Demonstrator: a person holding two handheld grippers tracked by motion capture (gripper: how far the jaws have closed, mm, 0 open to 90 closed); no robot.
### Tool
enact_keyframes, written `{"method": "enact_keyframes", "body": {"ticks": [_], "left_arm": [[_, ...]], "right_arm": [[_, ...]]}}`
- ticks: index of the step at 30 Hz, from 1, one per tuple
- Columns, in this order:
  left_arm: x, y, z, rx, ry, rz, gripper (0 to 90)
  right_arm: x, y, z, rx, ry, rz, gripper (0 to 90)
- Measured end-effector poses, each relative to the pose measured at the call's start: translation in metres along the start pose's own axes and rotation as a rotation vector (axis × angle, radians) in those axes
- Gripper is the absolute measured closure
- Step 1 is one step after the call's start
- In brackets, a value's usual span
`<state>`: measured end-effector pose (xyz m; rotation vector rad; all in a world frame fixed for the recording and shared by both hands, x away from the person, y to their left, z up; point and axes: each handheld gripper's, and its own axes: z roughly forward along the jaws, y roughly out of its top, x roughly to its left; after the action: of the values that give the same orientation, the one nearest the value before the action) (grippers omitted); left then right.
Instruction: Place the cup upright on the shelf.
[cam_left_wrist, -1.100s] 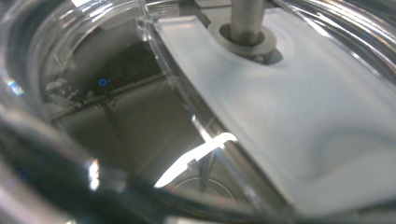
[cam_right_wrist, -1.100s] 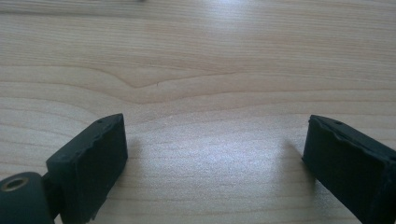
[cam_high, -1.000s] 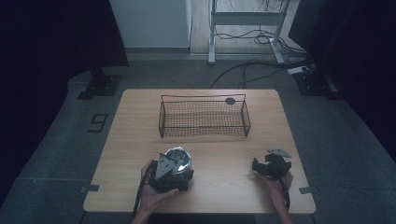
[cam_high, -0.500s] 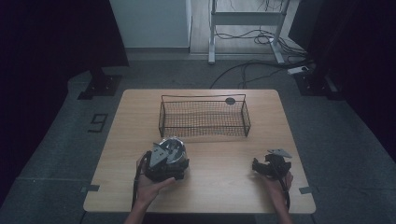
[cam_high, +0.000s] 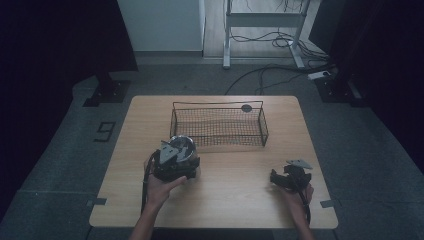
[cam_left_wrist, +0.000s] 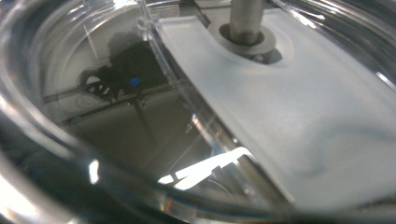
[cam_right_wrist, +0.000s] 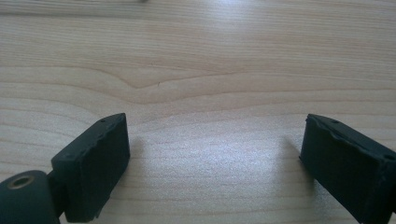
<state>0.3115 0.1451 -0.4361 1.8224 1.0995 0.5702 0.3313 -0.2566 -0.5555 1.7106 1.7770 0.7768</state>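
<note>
1. Since the earlier frames, the left gripper (cam_high: 176, 162) has carried a clear glass lid (cam_high: 181, 146) up the frame toward the wire basket (cam_high: 218, 126); the right gripper (cam_high: 289, 176) has stayed put
2. Lid sits at centre-left of the high view, just below the basket's lower-left corner, nearest the left hand (cam_high: 161, 186)
3. Left gripper view shows the round lid (cam_left_wrist: 140, 116) pressed close, its metal knob stem (cam_left_wrist: 246, 18) at upper right; whether those jaws clamp it I cannot tell
4. Right gripper (cam_right_wrist: 212, 158) rests spread apart over bare table (cam_right_wrist: 196, 56), holding nothing
</note>
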Motion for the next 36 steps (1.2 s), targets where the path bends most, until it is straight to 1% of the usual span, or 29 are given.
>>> {"method": "enact_keyframes", "body": {"ticks": [5, 7, 8, 13, 15, 18, 20, 24, 29, 32, 36], "left_arm": [[0.002, 0.009, 0.005, -0.013, 0.007, -0.002, 3.7], [0.003, 0.01, 0.005, -0.017, 0.007, -0.002, 3.7], [0.005, 0.014, 0.007, -0.024, 0.008, -0.001, 3.7], [0.009, 0.022, 0.01, -0.03, 0.023, 0.007, 3.7], [0.012, 0.025, 0.01, -0.036, 0.02, 0.007, 3.7], [0.017, 0.028, 0.009, -0.047, 0.018, -0.007, 3.7], [0.019, 0.03, 0.009, -0.054, 0.023, -0.003, 3.7], [0.024, 0.035, 0.007, -0.052, 0.027, -0.002, 3.7], [0.035, 0.043, 0.003, -0.06, 0.025, -0.019, 3.7], [0.038, 0.047, 0.002, -0.065, 0.039, -0.02, 3.7], [0.04, 0.052, 0.004, -0.069, 0.04, -0.02, 3.7]], "right_arm": [[0.0, 0.0, 0.0, 0.001, 0.002, -0.001, 8.7], [0.0, 0.0, 0.0, 0.0, 0.003, -0.002, 8.8], [0.0, 0.0, 0.0, 0.0, 0.003, -0.002, 8.8], [0.0, 0.0, 0.0, -0.002, 0.002, -0.004, 8.7], [0.0, 0.0, 0.0, -0.001, 0.001, -0.003, 8.7], [0.001, 0.0, 0.0, -0.002, 0.001, -0.003, 8.8], [0.001, 0.0, 0.0, -0.004, 0.001, -0.006, 8.8], [0.001, 0.0, 0.0, -0.006, -0.006, -0.003, 8.8], [0.001, 0.0, 0.0, -0.005, -0.006, -0.001, 8.7], [0.001, 0.0, 0.0, -0.005, -0.006, -0.001, 8.8], [0.001, 0.0, 0.0, -0.004, -0.005, 0.0, 8.8]]}}
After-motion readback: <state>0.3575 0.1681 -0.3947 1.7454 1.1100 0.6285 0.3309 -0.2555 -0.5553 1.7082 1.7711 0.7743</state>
